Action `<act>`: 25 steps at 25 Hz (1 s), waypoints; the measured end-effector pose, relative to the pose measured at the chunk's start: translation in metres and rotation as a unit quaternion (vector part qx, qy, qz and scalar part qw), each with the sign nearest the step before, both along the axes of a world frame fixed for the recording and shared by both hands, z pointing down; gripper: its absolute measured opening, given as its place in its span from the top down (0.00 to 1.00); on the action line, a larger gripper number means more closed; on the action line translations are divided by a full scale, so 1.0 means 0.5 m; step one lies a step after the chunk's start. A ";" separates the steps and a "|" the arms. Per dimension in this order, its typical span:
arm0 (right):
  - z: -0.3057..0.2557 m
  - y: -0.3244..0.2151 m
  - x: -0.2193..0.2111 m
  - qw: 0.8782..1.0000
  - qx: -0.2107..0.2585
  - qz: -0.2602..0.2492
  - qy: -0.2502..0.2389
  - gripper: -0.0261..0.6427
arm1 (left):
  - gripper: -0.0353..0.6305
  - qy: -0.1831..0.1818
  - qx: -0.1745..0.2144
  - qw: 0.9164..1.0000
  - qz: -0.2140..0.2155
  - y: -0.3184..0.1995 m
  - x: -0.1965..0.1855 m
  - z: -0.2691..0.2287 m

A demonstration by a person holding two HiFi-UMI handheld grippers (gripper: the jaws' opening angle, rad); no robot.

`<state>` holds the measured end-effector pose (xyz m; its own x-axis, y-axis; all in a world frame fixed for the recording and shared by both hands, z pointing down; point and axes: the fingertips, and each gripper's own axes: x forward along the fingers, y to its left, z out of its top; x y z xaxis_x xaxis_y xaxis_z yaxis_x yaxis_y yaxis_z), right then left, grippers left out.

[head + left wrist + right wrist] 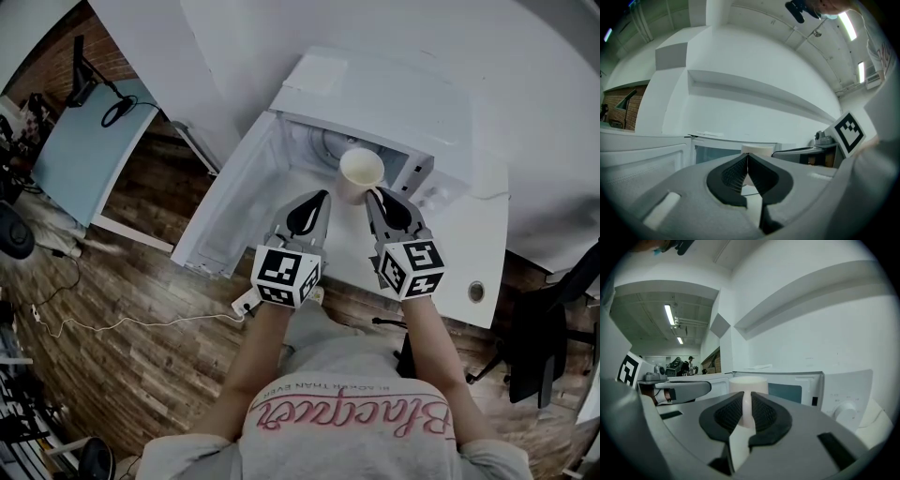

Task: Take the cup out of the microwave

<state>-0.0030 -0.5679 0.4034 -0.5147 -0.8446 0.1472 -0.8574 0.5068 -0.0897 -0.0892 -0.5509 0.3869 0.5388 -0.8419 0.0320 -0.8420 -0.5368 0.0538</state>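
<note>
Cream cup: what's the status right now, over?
Right gripper shut on the cream round cup, held at the white microwave's open front. Left gripper shut, empty. Nothing in the way.

From above the person's shoulders, the head view faces steeply down, near the open microwave [394,103]. The left gripper [323,195] view and the right gripper [371,193] view ride low, close behind their own jaws, facing level toward the white wall [754,61]. All three share the cup [361,172] and the microwave's front; each gripper view catches the other gripper at its edge.
</note>
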 end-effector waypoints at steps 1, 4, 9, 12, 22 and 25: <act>-0.005 0.003 0.003 1.000 0.001 0.002 -0.001 0.88 | 0.94 -0.001 0.001 1.000 0.002 0.002 0.003 -0.004; -0.019 0.010 0.012 1.000 0.005 0.006 -0.003 0.88 | 0.94 -0.004 0.005 1.000 0.008 0.008 0.012 -0.017; -0.048 0.019 0.025 1.000 0.013 0.014 -0.006 0.88 | 0.94 -0.009 0.013 1.000 0.019 0.011 0.025 -0.038; -0.067 0.025 0.036 1.000 0.018 0.017 -0.009 0.88 | 0.94 -0.009 0.018 0.999 0.025 0.012 0.036 -0.051; -0.148 0.041 0.073 0.998 0.046 0.030 -0.017 0.88 | 0.94 -0.004 0.054 0.997 0.051 0.005 0.076 -0.128; -0.170 0.047 0.084 0.998 0.055 0.036 -0.023 0.88 | 0.94 -0.003 0.065 0.996 0.057 0.005 0.087 -0.148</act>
